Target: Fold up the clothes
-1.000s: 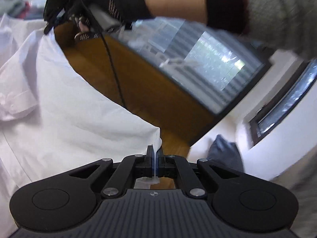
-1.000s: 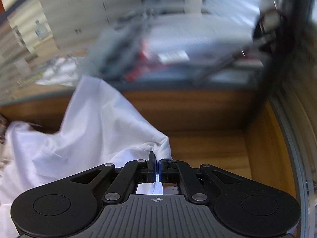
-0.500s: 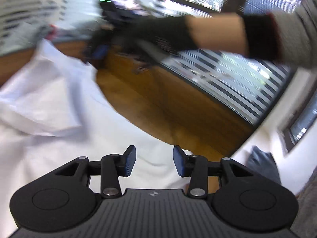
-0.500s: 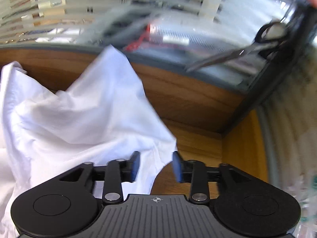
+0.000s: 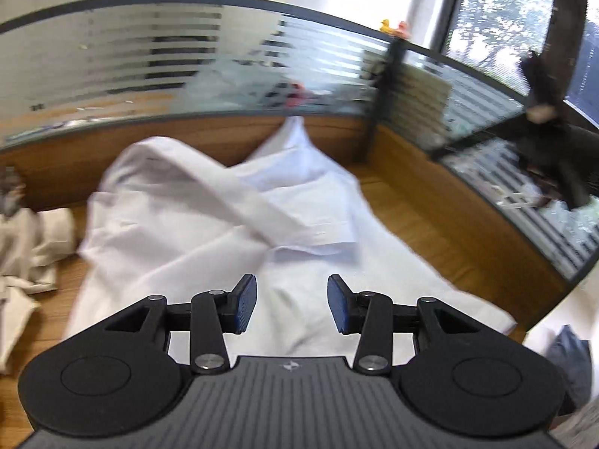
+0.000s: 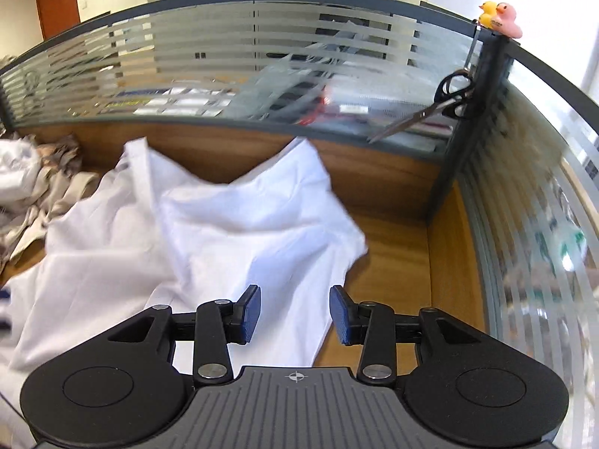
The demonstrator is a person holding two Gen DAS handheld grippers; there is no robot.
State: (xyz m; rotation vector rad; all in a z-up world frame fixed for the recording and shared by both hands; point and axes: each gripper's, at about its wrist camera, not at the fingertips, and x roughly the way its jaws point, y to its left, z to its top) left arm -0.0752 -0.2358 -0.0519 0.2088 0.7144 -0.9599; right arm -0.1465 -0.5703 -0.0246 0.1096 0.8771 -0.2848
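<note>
White shirt (image 5: 209,232) lay loosely heaped across the wooden desk (image 5: 408,220), its far corner propped against the striped glass partition (image 5: 149,60) and one sleeve (image 5: 299,224) flopped over the body. The left gripper (image 5: 291,302) hung above the near hem, its jaws parted and opening, nothing pinched between them; the right gripper (image 6: 295,309) stood apart over the shirt's right edge (image 6: 337,262), likewise empty. Judging by the rumpled lie, the next fold would go best if the cloth were first drawn flat and the stray sleeve squared, each gripper taking a corner rather than a bunch. Crumpled beige clothes (image 6: 33,187) sat at far left. No basket or bin appeared; scissors (image 6: 430,112) hung on the partition post.
</note>
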